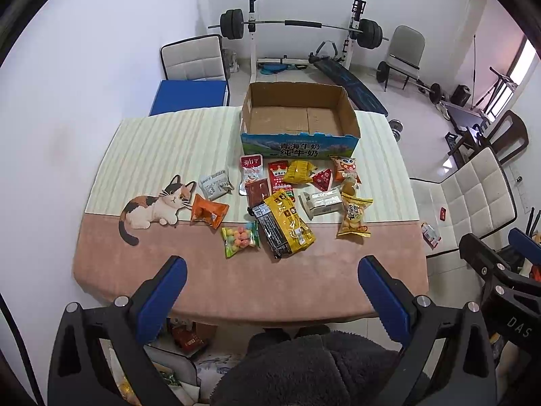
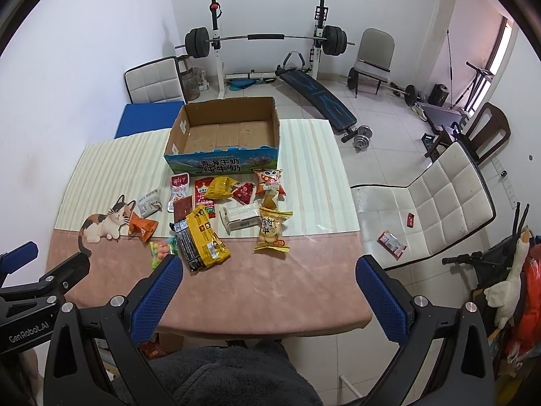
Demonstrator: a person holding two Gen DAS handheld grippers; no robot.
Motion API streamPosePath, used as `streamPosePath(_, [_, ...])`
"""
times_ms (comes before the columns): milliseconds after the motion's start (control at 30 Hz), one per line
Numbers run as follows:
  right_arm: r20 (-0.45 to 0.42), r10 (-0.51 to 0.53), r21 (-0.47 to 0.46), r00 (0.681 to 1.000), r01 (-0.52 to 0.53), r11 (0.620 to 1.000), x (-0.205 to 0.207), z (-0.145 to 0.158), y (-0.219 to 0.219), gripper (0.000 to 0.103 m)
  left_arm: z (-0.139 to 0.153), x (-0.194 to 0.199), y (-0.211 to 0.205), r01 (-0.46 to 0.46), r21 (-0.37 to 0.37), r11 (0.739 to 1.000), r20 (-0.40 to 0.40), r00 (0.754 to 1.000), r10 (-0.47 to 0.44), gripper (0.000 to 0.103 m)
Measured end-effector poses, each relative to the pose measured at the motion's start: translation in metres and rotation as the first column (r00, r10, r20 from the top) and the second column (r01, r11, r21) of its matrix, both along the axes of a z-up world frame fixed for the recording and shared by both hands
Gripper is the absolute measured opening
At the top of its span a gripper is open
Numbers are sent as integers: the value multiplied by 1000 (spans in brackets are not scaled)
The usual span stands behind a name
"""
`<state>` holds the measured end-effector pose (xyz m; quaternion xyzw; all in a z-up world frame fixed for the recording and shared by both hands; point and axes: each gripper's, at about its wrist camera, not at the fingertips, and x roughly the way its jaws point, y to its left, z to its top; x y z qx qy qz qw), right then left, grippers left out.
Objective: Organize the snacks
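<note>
An empty cardboard milk box [image 1: 297, 115] [image 2: 226, 132] stands at the table's far side. Several snack packets lie in front of it: a black-and-yellow bag [image 1: 285, 228] [image 2: 203, 238], a candy bag [image 1: 240, 238] [image 2: 162, 248], an orange packet [image 1: 209, 211] [image 2: 142, 226], a yellow bun packet [image 1: 354, 216] [image 2: 272, 230], a white box [image 1: 323, 203] [image 2: 241, 218]. My left gripper [image 1: 272, 291] is open and empty over the table's near edge. My right gripper [image 2: 270, 291] is open and empty, near the table's right front corner.
A pink and striped cloth with a cat picture [image 1: 155, 206] covers the table. White chairs stand at the right [image 2: 439, 209] and far left [image 1: 192, 57]; the right one holds small packets [image 2: 392, 243]. Gym equipment [image 2: 267, 40] fills the room behind.
</note>
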<state>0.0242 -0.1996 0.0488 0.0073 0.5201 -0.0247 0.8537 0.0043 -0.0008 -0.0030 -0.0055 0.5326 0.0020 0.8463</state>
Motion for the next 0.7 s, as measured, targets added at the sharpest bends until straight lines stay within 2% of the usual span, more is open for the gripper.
streamPosePath(700, [-7, 4, 5, 1000, -4, 1000, 7, -1, 2, 103, 0, 3, -3, 0, 4, 1000, 4, 1000, 0, 103])
